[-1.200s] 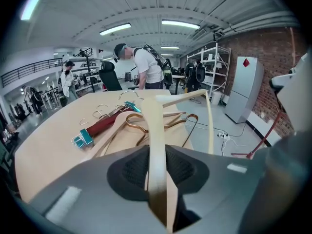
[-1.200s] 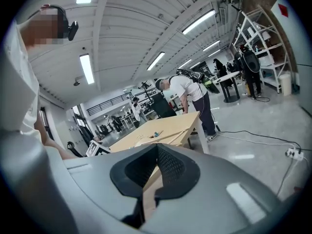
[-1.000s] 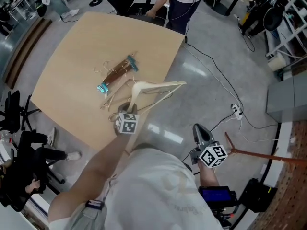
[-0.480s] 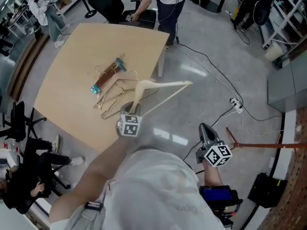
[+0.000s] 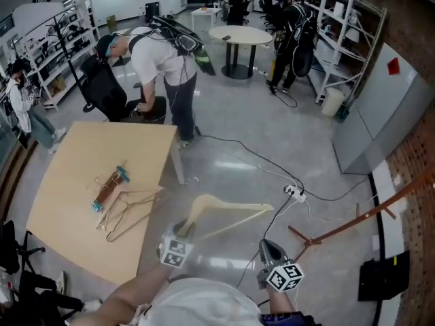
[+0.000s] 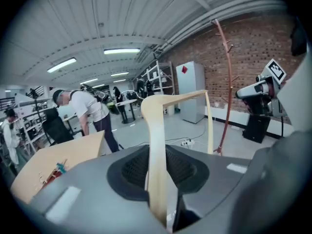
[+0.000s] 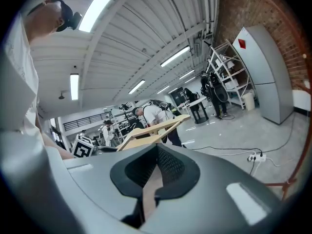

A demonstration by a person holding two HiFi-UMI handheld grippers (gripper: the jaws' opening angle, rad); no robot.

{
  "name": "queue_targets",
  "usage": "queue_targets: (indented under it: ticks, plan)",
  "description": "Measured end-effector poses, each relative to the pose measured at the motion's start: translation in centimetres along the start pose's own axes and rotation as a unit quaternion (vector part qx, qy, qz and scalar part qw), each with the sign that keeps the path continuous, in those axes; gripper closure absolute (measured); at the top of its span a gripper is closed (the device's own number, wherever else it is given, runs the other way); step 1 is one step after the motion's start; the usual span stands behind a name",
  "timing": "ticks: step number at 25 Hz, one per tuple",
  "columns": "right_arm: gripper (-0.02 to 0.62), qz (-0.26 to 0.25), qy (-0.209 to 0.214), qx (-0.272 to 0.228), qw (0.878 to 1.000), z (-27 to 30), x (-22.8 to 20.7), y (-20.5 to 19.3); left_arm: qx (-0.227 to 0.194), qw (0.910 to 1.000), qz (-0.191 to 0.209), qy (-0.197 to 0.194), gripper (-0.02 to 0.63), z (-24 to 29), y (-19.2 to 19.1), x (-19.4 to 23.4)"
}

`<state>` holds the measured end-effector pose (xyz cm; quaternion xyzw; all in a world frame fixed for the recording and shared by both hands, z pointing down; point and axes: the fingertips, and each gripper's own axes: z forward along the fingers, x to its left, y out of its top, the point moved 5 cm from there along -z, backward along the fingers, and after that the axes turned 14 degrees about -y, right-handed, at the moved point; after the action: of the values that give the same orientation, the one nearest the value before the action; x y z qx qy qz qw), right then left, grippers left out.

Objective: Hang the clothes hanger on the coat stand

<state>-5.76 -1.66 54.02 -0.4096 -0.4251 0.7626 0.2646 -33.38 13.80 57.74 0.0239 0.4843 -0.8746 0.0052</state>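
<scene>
Overhead, the head view shows the left gripper [image 5: 183, 231] with its jaws clamped on one end of a pale wooden clothes hanger [image 5: 228, 211]. The hanger is carried in the air above the grey floor [image 5: 272, 134], beside a light wooden tabletop [image 5: 61, 209] strewn with thin wire hangers [image 5: 126, 209]. The right gripper [image 5: 270, 248] hangs close by. A slender reddish-brown coat stand [image 5: 367, 214] rises off to the right.

The left gripper view looks along the left gripper [image 6: 157, 179]. Its jaws are pressed on the clothes hanger [image 6: 155, 140], and the coat stand [image 6: 226, 82] is upright before a brick wall [image 6: 253, 48].

The right gripper view has the right gripper [image 7: 156, 147] with its jaws together and nothing between them. The clothes hanger [image 7: 156, 128] is just ahead.
</scene>
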Motion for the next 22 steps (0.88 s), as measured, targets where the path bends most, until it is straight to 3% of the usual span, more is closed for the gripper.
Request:
queue_targets:
  ticks: [6, 11, 16, 22]
  plan:
    - [0.581, 0.011, -0.069, -0.050, 0.996, -6.8, -5.5, 0.6, -0.030, 0.9924, 0.064, -0.101, 0.514, 6.3, 5.5, -9.1]
    - [0.581, -0.003, -0.121, -0.084, 0.989, -11.4, -8.2, 1.3, -0.049, 0.9774, 0.116, -0.170, 0.514, 9.7, 9.4, -14.5]
    - [0.581, 0.012, -0.183, -0.113, 0.977, -15.3, -10.8, 1.4, -0.061, 0.9524, 0.172, -0.244, 0.514, 12.5, 12.2, -19.1]
    - [0.581, 0.026, -0.246, -0.129, 0.960, -19.5, -13.0, 0.7, -0.066, 0.9100, 0.245, -0.328, 0.514, 15.8, 13.2, -25.5]
